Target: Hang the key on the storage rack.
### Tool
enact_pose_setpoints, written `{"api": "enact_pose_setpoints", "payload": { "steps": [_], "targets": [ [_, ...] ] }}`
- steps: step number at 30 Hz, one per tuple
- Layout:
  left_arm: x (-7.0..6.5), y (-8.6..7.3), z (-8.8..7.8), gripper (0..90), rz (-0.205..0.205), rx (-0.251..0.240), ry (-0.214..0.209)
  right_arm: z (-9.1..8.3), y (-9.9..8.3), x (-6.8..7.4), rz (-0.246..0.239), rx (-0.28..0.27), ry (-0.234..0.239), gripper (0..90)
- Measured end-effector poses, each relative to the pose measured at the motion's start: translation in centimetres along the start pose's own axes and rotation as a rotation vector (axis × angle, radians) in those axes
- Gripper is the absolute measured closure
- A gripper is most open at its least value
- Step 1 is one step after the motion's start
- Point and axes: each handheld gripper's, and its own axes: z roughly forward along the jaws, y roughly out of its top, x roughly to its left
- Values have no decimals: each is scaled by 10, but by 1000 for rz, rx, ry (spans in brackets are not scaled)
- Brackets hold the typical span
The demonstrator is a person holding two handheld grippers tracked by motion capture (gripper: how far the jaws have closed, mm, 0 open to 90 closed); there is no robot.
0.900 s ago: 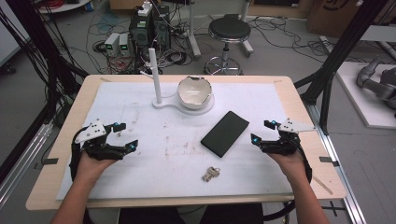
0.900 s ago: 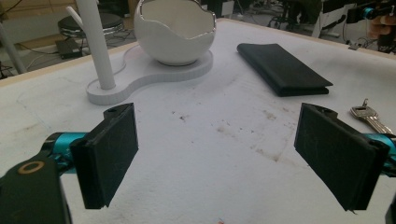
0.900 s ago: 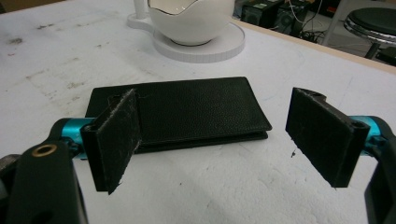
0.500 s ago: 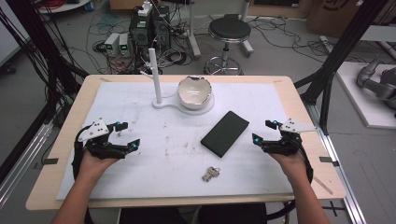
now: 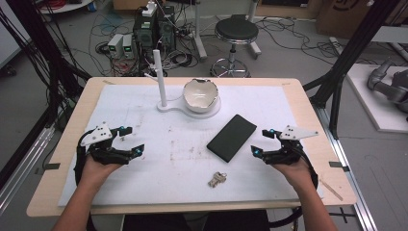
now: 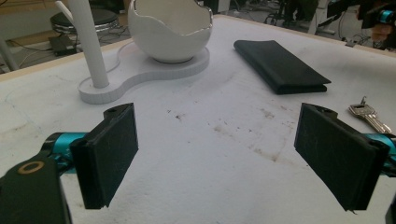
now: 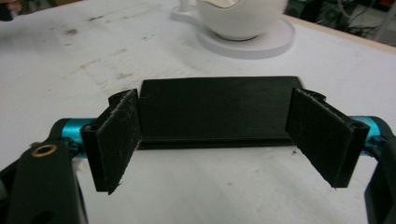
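The right gripper (image 5: 266,144) is spread wide, empty, looking broadside at what seems a black wallet (image 5: 232,137) lying just ahead, its long axis running diagonally toward the bowl (image 5: 200,94); the left gripper (image 5: 130,140), equally wide, sits farther off; keys (image 5: 217,179) lie between.

Toward the far edge of the wooden table (image 5: 308,120), on a stained white sheet (image 5: 139,120): a flat white base (image 5: 169,107) carrying an upright white post (image 5: 159,77) at its left end and a jagged-rimmed white bowl (image 5: 200,94) at its right. Right of centre, lying diagonally, a flat black case (image 5: 232,137), and nearer the near edge, apart from it, a small bunch of keys (image 5: 217,179). Beyond the far edge, on the floor, a round black stool (image 5: 235,30), electronics boxes (image 5: 154,24) and tangled cables (image 5: 110,29).
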Motion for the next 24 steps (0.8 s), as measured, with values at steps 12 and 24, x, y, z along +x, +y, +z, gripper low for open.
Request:
{"api": "enact_pose_setpoints", "payload": {
  "steps": [12,24],
  "targets": [
    [-2,0,2,135,5,6,-7,33,-2,44,-50,130,197,286],
    [-4,-1,4,135,5,19,-12,56,-4,64,-147,272,340,606]
  ]
}}
